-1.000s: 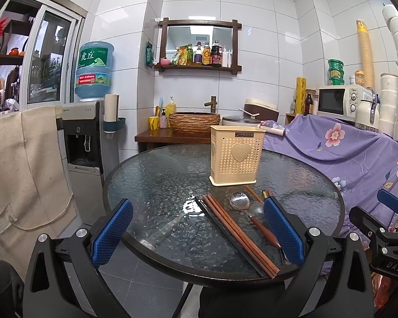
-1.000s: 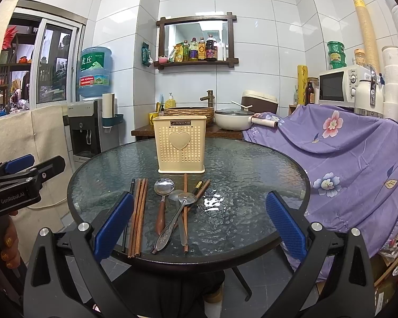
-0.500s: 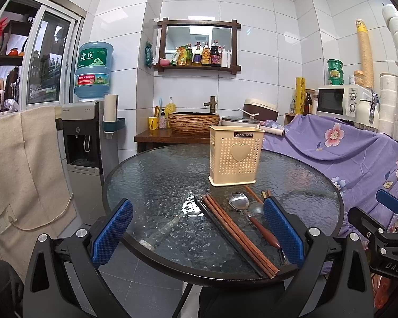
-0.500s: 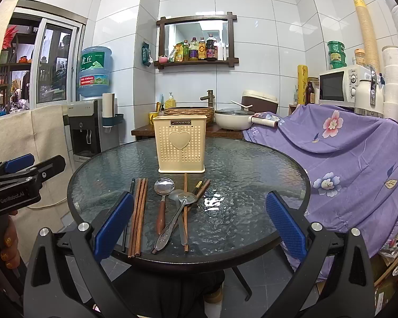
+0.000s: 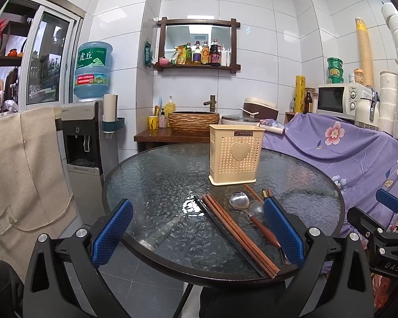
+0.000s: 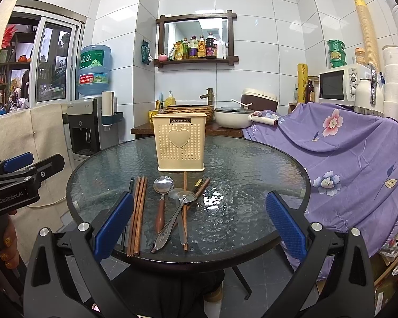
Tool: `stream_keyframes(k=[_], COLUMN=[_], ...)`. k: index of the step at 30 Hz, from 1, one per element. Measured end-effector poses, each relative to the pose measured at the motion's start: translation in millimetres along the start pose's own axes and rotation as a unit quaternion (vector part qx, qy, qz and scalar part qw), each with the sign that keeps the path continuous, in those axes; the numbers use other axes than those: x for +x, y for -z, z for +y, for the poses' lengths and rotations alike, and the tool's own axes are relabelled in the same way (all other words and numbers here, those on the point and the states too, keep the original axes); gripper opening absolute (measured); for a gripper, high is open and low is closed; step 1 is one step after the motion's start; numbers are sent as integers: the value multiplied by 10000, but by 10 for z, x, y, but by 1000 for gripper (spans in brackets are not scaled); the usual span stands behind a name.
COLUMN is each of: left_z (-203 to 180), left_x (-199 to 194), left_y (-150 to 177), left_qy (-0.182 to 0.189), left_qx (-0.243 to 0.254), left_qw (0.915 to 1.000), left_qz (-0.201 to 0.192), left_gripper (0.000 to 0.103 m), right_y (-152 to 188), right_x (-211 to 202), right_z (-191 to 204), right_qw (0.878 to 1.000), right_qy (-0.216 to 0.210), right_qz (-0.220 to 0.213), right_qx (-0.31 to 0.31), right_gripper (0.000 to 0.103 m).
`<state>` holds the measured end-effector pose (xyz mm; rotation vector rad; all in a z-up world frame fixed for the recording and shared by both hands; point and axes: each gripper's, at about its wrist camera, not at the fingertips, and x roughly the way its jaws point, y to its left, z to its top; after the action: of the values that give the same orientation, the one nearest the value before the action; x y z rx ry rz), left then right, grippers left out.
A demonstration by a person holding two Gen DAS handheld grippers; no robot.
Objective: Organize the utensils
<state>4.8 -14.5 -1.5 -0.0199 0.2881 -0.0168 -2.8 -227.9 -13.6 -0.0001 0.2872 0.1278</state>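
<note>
A cream perforated utensil holder with a heart on its front stands upright on the round glass table. In front of it lie brown chopsticks, a wooden-handled spoon, a metal spoon and more chopsticks. My left gripper is open, held off the table's near edge. My right gripper is open too, low over the near edge, nothing between its fingers.
A water dispenser stands left of the table. A purple floral cloth covers furniture to the right. Behind the table are a wicker basin, a pot and a microwave. A hand holds the left gripper.
</note>
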Motion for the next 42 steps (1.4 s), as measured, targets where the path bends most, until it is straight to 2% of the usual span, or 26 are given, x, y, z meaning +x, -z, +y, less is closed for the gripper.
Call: stream_keyframes(k=[3, 7, 10, 13, 15, 17, 21, 26, 30, 36, 42], left_z=[3, 16, 53, 117, 153, 211, 329, 345, 360, 403, 405], left_x=[57, 266, 437, 627, 762, 921, 1135, 1349, 1565, 1869, 2048], left_y=[-4, -19, -26, 5, 41, 87, 132, 124, 118, 131, 105], left_qy=[-10, -76, -81, -148, -184, -87, 111, 128, 198, 342, 387], left_qx=[-8, 62, 65, 71, 67, -30, -283, -187, -172, -158, -120], left_qw=[10000, 9991, 9981, 9958, 9932, 9894, 9832, 9796, 9749, 9658, 9625], left_qz=[50, 413, 612, 896, 1150, 1447, 1798, 1999, 2209, 2564, 2682], left_gripper=[97, 97, 97, 97, 95, 89, 81, 75, 67, 61, 60], right_y=[-17, -40, -42, 0, 33, 49, 20, -2, 3, -32, -29], right_x=[70, 237, 421, 676, 847, 1037, 1318, 1654, 1986, 2303, 2497], right_z=[-16, -56, -93, -117, -129, -153, -151, -164, -161, -63, -28], right_qw=[10000, 9995, 9985, 9954, 9916, 9856, 9780, 9680, 9508, 9416, 9327], right_qy=[68, 160, 193, 112, -45, -355, -542, -586, -813, -787, -678], right_qz=[65, 267, 515, 952, 1283, 1620, 1953, 2350, 2793, 3074, 3345], right_qx=[6, -7, -17, 33, 125, 316, 486, 659, 1067, 1124, 1165], right_gripper=[98, 98, 98, 98, 98, 98, 96, 81, 77, 70, 67])
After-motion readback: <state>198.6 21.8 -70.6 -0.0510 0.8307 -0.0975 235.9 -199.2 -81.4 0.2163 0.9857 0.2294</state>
